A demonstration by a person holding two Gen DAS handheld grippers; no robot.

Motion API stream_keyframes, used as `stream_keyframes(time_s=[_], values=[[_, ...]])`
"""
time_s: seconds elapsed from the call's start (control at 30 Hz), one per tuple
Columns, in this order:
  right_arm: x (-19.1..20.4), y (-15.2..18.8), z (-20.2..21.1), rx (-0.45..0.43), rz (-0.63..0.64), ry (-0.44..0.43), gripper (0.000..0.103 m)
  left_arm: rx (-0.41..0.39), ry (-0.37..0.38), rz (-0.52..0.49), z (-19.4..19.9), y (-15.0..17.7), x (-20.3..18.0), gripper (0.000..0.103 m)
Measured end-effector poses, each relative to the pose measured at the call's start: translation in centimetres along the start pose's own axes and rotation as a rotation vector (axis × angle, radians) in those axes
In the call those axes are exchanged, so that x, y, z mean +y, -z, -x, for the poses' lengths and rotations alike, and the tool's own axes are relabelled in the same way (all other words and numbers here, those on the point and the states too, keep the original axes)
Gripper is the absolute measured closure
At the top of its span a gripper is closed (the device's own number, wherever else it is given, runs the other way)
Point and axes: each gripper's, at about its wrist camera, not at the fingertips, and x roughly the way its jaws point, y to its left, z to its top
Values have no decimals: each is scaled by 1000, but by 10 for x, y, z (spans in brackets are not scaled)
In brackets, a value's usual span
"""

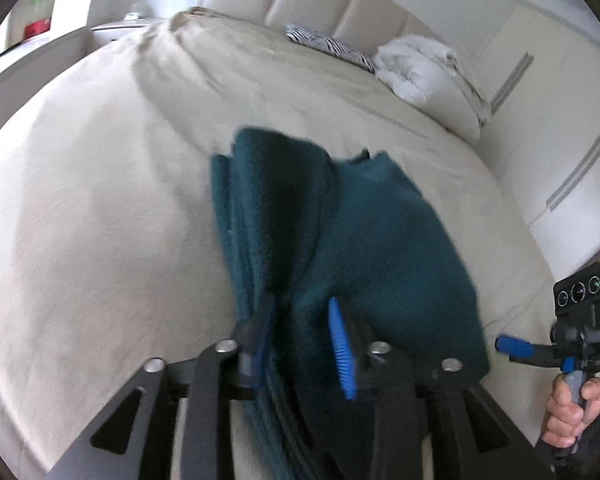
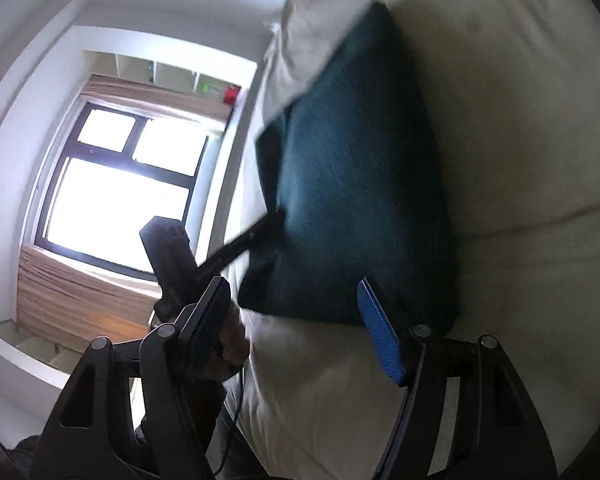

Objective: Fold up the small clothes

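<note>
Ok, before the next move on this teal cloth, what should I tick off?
1. Left gripper not pinching the teal cloth: ok, the fingers stand apart with the cloth loose between them.
2. Right gripper open and empty: ok.
3. Cloth doubled over in layers on the bed: ok.
4. Cloth edges lined up: cannot tell, too blurred.
5. Grippers apart from each other: ok.

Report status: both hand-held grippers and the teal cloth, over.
Left hand-held gripper open, teal cloth bunched between its fingers. Right hand-held gripper open, empty. Cloth part-folded on bed; nothing blocking.
</note>
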Motion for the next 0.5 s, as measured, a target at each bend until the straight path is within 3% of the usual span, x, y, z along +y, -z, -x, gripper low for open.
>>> stream_keyframes(time_s=[0.07,0.1,0.23,0.33,0.5], values=[[3,-14,12,-53,23,36,33,-66,-35,26,22,-2,4,25],[-3,-19,21,-73,20,71,27,-80,-35,39,28,-4,7,21],[-26,-50,27,-91,-32,129,22,9,-27,127,13,-14,31,21],[-38,-67,15,-47,-67,151,22,90,-1,173,-8,-15,43,25],[-61,-83,-26,41,-100,143,22,138,30,203,-24,-23,39,25]])
